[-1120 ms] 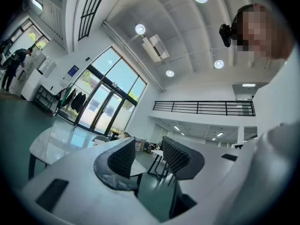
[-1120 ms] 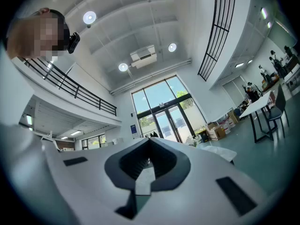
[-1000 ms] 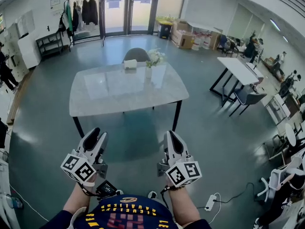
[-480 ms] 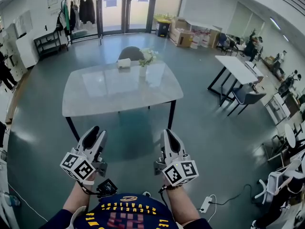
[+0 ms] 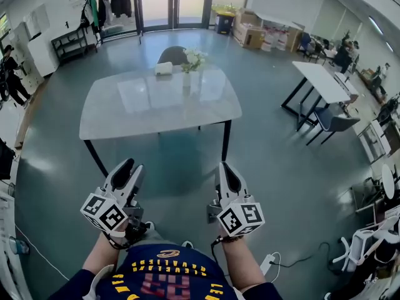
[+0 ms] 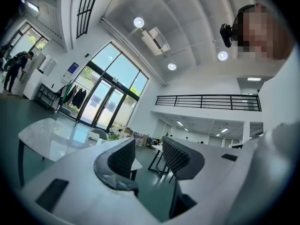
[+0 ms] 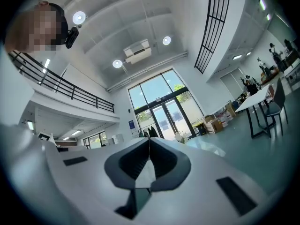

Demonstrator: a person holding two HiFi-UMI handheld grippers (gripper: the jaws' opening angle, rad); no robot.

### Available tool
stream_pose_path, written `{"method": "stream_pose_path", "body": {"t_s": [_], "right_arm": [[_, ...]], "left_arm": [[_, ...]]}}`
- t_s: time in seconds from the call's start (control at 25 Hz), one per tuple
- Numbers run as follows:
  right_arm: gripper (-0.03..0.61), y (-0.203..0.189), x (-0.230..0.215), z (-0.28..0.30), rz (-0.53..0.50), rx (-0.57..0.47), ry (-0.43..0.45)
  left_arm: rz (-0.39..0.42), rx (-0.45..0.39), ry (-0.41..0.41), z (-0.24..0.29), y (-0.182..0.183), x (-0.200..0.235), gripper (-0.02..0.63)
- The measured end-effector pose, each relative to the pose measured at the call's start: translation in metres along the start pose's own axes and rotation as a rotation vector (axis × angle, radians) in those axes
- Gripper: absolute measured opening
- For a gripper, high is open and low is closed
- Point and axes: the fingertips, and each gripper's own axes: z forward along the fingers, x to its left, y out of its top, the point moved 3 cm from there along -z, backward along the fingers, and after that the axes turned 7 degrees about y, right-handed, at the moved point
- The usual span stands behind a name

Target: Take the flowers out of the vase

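Open floor [image 5: 181, 158] up to the table [image 5: 156, 108] edge, one vase [image 5: 186, 81] at 12. Left gripper [image 5: 125, 166] parted and empty, right gripper [image 5: 227, 169] closed and empty.

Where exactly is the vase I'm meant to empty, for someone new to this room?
Find the pale marble-topped table straight ahead. At its far edge, before the grey chair, stands a slim vase of white flowers. Its only neighbour, left of it in the head view, is a low white box without flowers.

White flowers [image 5: 194, 58] at twelve o'clock, pale glossy marbled counter [image 5: 156, 108], teal floor [image 5: 269, 142]. Left claw [image 5: 125, 167] and right claw [image 5: 226, 170] are white with black pads, marker cubes [image 5: 240, 219] black-and-white. Navy shirt [image 5: 165, 280], yellow print.
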Motion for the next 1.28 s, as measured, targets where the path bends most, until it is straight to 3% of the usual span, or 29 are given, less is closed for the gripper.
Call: {"method": "stream_pose_path", "body": {"t_s": [0.4, 0.8, 1.04, 1.28], "right_arm": [[0.009, -0.031, -0.023, 0.059, 0.042, 0.061, -0.051], [0.009, -0.023, -0.05, 0.152, -0.025, 0.024, -0.217], [0.009, -0.032, -0.064, 0.206, -0.039, 0.018, -0.306], [0.009, -0.041, -0.067, 0.246, -0.059, 0.058, -0.321]], "left_arm": [[-0.035, 0.039, 0.0, 0.052, 0.004, 0.051, 0.187], [-0.073, 0.044, -0.153, 0.164, 0.046, 0.129, 0.187], [-0.091, 0.059, -0.197, 0.216, 0.058, 0.191, 0.187], [-0.138, 0.048, -0.192, 0.245, 0.064, 0.232, 0.187]]}}
